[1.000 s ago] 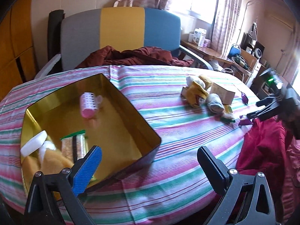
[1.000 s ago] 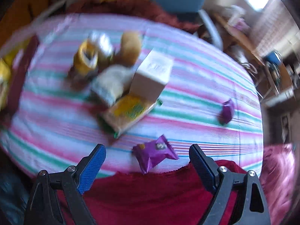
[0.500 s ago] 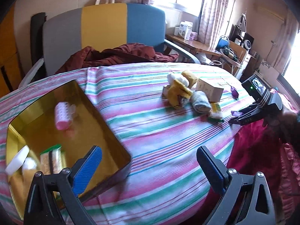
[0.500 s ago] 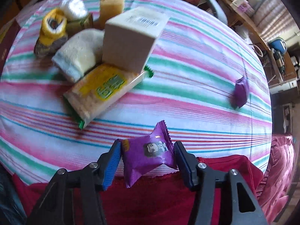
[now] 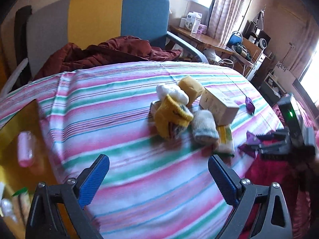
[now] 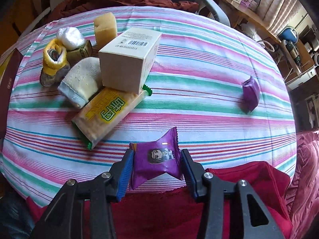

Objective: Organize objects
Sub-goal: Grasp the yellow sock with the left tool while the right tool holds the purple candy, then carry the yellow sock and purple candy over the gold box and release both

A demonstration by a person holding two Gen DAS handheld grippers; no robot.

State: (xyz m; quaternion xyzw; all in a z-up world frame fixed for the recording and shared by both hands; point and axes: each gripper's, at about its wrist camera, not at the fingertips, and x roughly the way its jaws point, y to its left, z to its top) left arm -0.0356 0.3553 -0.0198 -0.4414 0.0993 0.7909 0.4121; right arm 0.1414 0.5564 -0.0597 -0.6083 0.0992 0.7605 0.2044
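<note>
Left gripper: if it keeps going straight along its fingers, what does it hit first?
Likely the striped tablecloth between the open left gripper fingers; nothing lies there. The yellow knitted sock sits further on, though depth is unclear.

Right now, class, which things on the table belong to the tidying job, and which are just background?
Job: purple snack in right gripper, second purple snack, box, socks, biscuit pack, gold tin.

Background: chair, red jacket, desk.

Right claw [image 6: 156, 166] pinches purple snack packet [image 6: 156, 160].
</note>
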